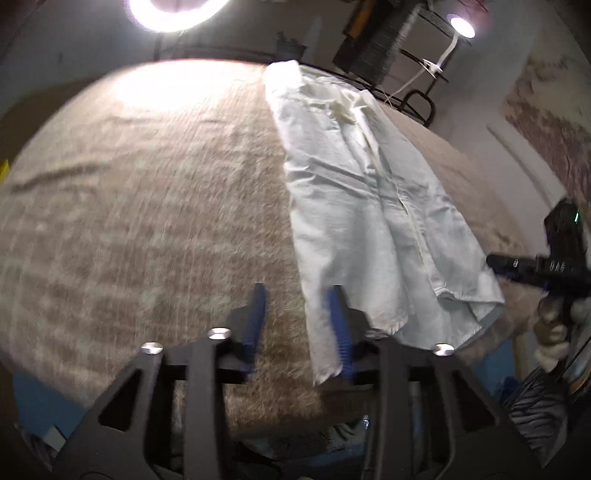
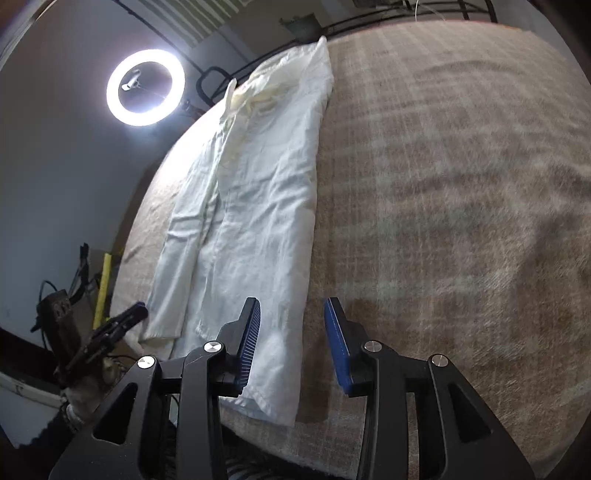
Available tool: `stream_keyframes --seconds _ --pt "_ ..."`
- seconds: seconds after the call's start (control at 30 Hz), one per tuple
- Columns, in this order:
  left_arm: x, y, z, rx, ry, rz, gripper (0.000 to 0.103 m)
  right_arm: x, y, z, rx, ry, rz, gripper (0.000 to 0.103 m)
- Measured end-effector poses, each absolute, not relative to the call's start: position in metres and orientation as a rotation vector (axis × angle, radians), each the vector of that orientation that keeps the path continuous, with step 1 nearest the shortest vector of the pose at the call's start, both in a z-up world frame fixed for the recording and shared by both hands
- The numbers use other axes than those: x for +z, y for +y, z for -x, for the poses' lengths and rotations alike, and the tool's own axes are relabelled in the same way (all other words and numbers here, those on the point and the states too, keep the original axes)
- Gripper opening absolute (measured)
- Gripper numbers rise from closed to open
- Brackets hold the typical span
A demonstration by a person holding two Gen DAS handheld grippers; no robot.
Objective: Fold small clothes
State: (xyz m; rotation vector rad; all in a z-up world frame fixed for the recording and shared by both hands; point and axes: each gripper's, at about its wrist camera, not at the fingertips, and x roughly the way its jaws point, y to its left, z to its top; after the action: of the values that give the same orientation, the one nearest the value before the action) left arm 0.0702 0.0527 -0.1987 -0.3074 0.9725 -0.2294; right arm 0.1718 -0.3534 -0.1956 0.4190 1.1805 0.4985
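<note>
A white shirt (image 1: 369, 206) lies lengthwise on the brown blanket, folded into a long narrow strip, collar at the far end. My left gripper (image 1: 299, 314) is open above the blanket at the shirt's near left hem corner, its right finger over the fabric edge. The shirt also shows in the right wrist view (image 2: 258, 192). My right gripper (image 2: 291, 332) is open and straddles the shirt's near right edge, holding nothing. The right gripper (image 1: 517, 264) appears at the far right of the left wrist view; the left gripper (image 2: 122, 321) appears at lower left of the right wrist view.
The brown woven blanket (image 1: 147, 221) covers the whole work surface (image 2: 443, 221). A ring light (image 2: 146, 88) stands beyond the far edge, a second lamp (image 1: 461, 26) near a black metal rack. Clutter and cables lie off the near edge.
</note>
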Motion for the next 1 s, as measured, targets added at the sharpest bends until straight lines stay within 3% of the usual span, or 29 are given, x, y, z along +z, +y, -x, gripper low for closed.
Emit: stream_keyframes --seconds 0.23,0.3,0.33,0.37,0.43,0.6,0.77,1.0 --pt "-0.216 0.065 -0.075 -0.348 1.082 0.552 0.037 -0.216 -0.359 -0.160 0.610 1.257 -0.571 0.035" --pt "-0.218 0.059 -0.076 -0.386 1.103 0.569 0.023 -0.224 -0.359 -0.160 0.645 1.279 -0.633 0.029" --pt "-0.219 0.053 -0.078 -0.402 1.121 0.555 0.014 -0.228 -0.358 -0.160 0.650 1.291 -0.640 0.020" --pt "-0.219 0.052 -0.079 -0.401 1.117 0.556 0.012 -0.231 -0.356 -0.160 0.648 1.302 -0.633 0.010" --pt "-0.218 0.057 -0.080 -0.409 1.121 0.624 0.005 -0.230 -0.356 -0.159 0.648 1.294 -0.629 0.008" --pt "-0.192 0.066 -0.067 -0.437 1.052 0.680 0.004 -0.206 -0.374 -0.148 0.718 1.154 -0.758 0.006" --pt "-0.219 0.057 -0.075 -0.377 1.131 0.586 0.004 -0.233 -0.366 -0.150 0.611 1.287 -0.656 0.006" --pt "-0.199 0.060 -0.083 -0.414 1.120 0.594 0.003 -0.228 -0.371 -0.156 0.671 1.255 -0.760 0.006"
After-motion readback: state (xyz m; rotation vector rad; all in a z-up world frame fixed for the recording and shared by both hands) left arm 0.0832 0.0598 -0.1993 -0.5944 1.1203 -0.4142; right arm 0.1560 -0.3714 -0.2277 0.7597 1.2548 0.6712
